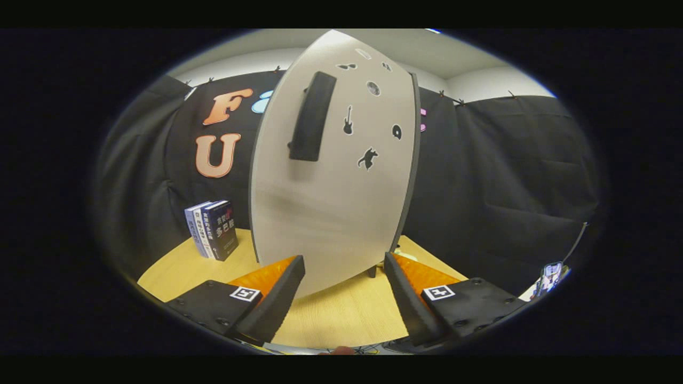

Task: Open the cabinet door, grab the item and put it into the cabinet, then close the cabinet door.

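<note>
The gripper [344,290] stands wide open with nothing between its 2 fingers [277,298], which reach forward over a light wooden table [341,320].

Just ahead of the fingers stands the cabinet door [331,213], a pale grey panel seen face on, its lower edge falling between the 2 fingertips. A small dark foot [372,273] shows beneath the door's lower right corner, resting on the table.

On the upper part of the door is a long dark handle [312,116], set upright and slightly tilted. To the right of the handle the panel carries several small dark stickers [368,158], among them a guitar shape and an animal shape. Whether the door is shut or swung ajar cannot be told from here.

To the left of the door, and a little behind its front face, 3 books [212,229] stand upright on the table, pressed side by side with their spines turned toward the gripper.

Behind the door and the books hangs the black cloth wall [507,176], with a strip of pale ceiling [427,53] above it.
</note>
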Demonstrator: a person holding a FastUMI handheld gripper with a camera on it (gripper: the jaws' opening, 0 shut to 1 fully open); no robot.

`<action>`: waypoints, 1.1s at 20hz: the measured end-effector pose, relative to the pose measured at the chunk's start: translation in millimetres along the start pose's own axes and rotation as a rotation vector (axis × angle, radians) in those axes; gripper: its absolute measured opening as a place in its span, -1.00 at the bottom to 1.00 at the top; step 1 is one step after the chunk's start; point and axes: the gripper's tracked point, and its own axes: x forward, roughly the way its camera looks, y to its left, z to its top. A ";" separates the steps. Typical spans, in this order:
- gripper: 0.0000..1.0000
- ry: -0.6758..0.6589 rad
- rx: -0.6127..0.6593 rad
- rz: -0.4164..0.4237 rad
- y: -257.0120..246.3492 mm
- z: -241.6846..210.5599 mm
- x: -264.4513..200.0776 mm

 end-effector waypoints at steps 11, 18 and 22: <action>0.92 -0.121 0.032 0.090 56.9 46.9 38.3; 0.91 -0.193 0.030 0.167 99.8 83.5 64.5; 0.91 -0.185 -0.001 0.182 107.7 81.7 80.8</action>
